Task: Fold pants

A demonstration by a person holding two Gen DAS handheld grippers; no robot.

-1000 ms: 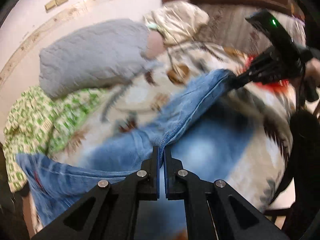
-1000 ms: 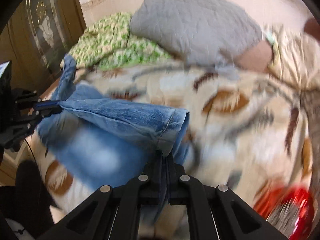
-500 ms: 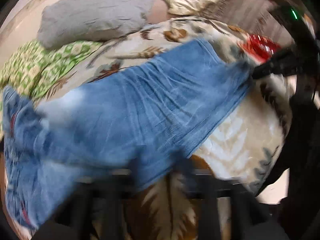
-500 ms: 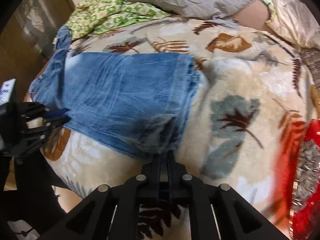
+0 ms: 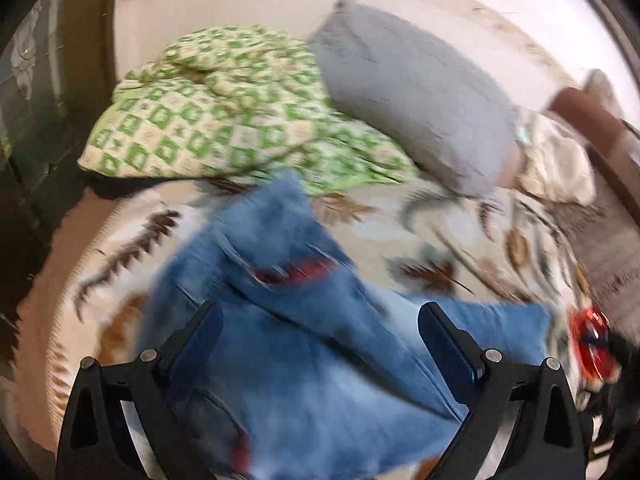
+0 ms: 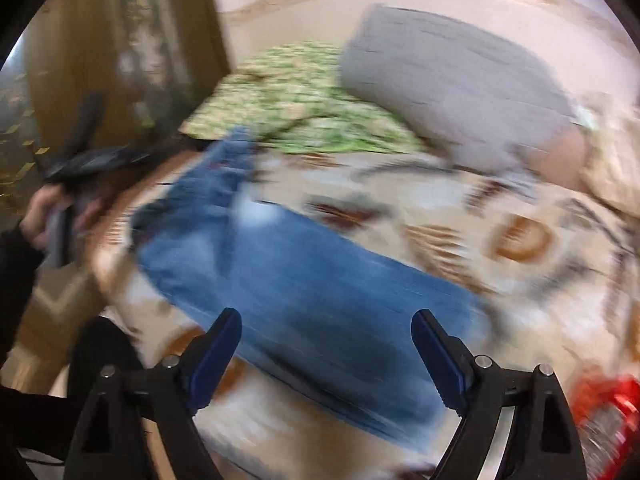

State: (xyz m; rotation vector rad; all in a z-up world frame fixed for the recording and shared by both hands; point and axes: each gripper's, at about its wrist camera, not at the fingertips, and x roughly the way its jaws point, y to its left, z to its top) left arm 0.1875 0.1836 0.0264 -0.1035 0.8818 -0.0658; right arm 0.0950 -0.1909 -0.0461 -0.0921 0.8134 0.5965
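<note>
One pair of jeans [image 5: 304, 320], blue, lies flat on the bedspread [image 5: 440, 240] and fills the lower middle of both wrist views; a red label shows near the waistband at the centre of the left view. Blur hides the seams and folds.

Two grippers, both mine. Left gripper [image 5: 320, 336]: jaws wide and opening further, denim seen between and beyond them, the pads not pressing on it. Right gripper [image 6: 326, 340]: jaws likewise wide and opening, over the leg of the jeans, nothing clamped. In the right view my left hand [image 6: 48, 216] shows at the left edge, on its gripper's handle.

One bedspread, cream with brown and grey leaf print, under the jeans.

One grey pillow [image 5: 416, 96], upper right of centre.

One green-and-white checked quilt [image 5: 216, 112], upper left, touching the pillow.

One cream cushion [image 5: 560, 168], right edge of the left view.

One red object [image 5: 592, 344], lower right; too blurred to identify.
</note>
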